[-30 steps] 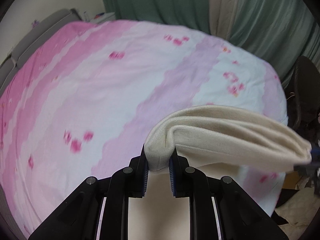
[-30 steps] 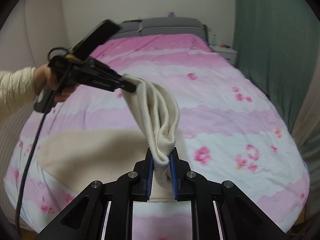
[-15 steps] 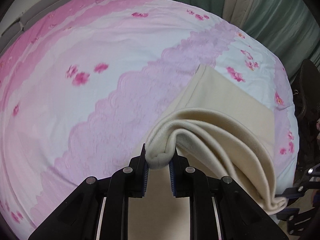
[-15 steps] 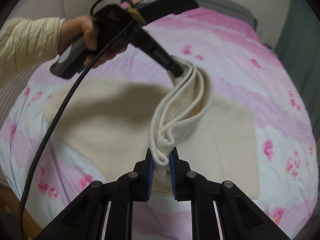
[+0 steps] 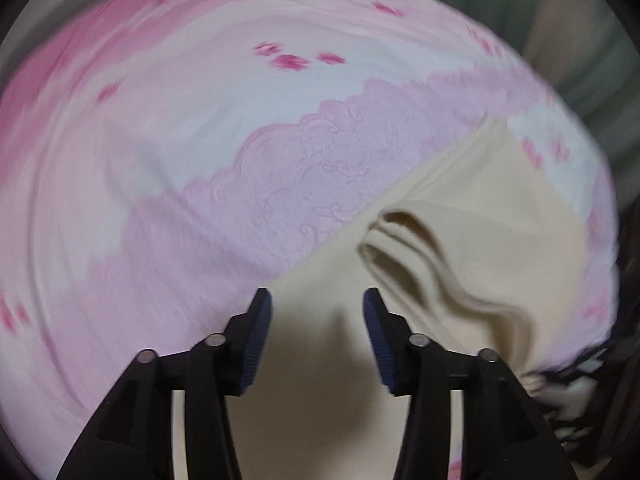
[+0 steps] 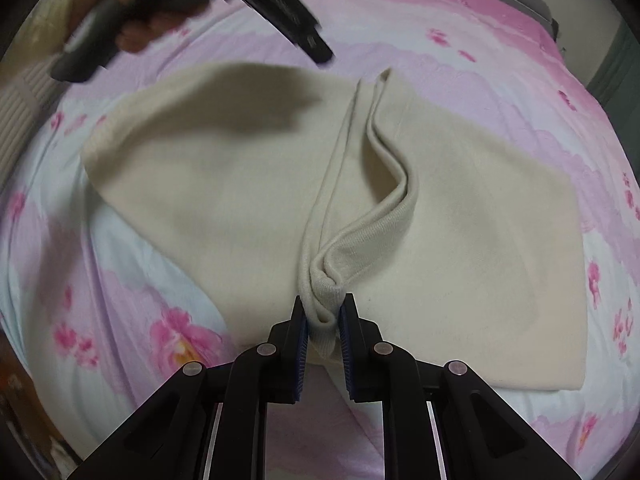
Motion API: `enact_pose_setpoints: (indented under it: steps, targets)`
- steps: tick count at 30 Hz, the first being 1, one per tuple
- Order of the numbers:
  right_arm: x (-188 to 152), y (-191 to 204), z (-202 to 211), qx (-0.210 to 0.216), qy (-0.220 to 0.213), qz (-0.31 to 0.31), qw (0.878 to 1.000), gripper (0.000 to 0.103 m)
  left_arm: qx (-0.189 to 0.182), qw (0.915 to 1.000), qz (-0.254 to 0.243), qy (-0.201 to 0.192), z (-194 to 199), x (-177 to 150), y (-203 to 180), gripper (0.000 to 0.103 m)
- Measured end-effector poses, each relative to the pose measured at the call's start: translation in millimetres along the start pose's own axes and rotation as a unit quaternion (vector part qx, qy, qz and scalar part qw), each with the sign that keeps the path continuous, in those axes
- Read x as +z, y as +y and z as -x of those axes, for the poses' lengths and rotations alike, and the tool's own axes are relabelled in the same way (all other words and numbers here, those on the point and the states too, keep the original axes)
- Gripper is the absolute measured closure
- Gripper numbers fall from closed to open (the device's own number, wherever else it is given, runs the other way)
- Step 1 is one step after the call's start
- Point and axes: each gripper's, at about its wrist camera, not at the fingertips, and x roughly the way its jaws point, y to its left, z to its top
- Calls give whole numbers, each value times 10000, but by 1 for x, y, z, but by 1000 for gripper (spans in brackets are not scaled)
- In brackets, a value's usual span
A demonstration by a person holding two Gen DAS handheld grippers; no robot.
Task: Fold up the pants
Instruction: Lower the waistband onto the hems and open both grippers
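Pants [image 6: 248, 184] lie spread on bed [image 6: 460, 40], cream on pink cover. R hand-held gripper [image 6: 323, 316] pinches bunched edge at near side. L hand-held gripper [image 5: 316, 320] spread wide, nothing between pads, above pants; loose layered corner [image 5: 404, 232] just beyond its R finger.

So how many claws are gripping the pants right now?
1. The right claw pinches the bunched edge of the pants; the left claw hangs open above them, holding nothing.

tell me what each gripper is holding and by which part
Right gripper pinches the cream pants by a bunched hem edge. Left gripper is open, holding nothing.
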Motion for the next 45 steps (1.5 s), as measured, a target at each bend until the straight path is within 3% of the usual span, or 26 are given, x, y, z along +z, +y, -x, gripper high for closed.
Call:
enact_pose_setpoints:
  steps: [3, 6, 9, 10, 14, 18, 21, 24, 26, 29, 30, 32, 34, 35, 36, 39, 42, 44, 45]
  targets:
    - [-3, 3, -4, -20, 74, 98, 9999, 87, -791, 9936, 804, -52, -3, -7, -3, 46]
    - [-4, 15, -4, -160, 79, 419, 9990, 86, -1207, 9847, 1254, 10, -20, -2, -15, 41]
    - [-10, 24, -10, -193, 134, 567, 9981, 84, -1171, 9838, 1352, 123, -37, 7, -29, 40]
    - [-10, 20, -11, -136, 165, 517, 9984, 79, -1127, 9838, 1388, 119, -40, 9, -30, 40]
    - [-11, 10, 6, 465, 195, -106, 9987, 73, -1257, 9799, 1549, 78, -48, 14, -30, 40]
    - [-4, -5, 32, 103, -577, -789, 9952, 59, -1186, 9739, 1928, 179, -65, 22, -22, 40]
    - [5, -9, 23, 43, -715, -886, 9935, 59, -1272, 9634, 2348, 260, -75, 21, -11, 42]
    - [11, -13, -1, 245, -519, -1081, 9925, 59, -1341, 9548, 2635, 306, -84, 22, -8, 56]
    - [12, -16, -16, 357, -346, -1177, 9918, 59, -1198, 9620, 2442, 257, -82, 22, -13, 79]
    - [9, -11, -32, 401, -142, -1049, 9936, 67, -1240, 9703, 2075, -88, -63, 20, -16, 84]
    - [8, -10, -34, 397, -98, -1004, 9941, 75, -1393, 9698, 1985, -275, -51, 19, -15, 84]
    - [6, -9, -33, 498, -95, -951, 9942, 82, -1517, 9685, 1928, -428, -42, 18, -13, 84]
    - [6, -7, -31, 677, -76, -900, 9936, 89, -1353, 9725, 1848, -428, -45, 20, -9, 85]
    - [8, -4, -31, 822, -82, -839, 9930, 91, -1144, 9759, 1806, -439, -49, 23, -6, 101]
    - [11, 0, -33, 930, -38, -779, 9926, 91, -801, 9786, 1841, -443, -52, 25, -1, 101]
    - [14, 4, -42, 1052, 99, -803, 9911, 92, -391, 9753, 2156, -288, -61, 25, 23, 101]
    - [18, -9, -45, 1250, 237, -1306, 9832, 92, -312, 9811, 1857, -446, -40, 17, 25, 98]
    - [21, -12, -34, 1246, 203, -1276, 9838, 90, -136, 9874, 1479, -547, -13, 9, 18, 77]
    - [22, -12, -25, 1182, 165, -1195, 9856, 85, 39, 9899, 1269, -636, 2, 4, 12, 72]
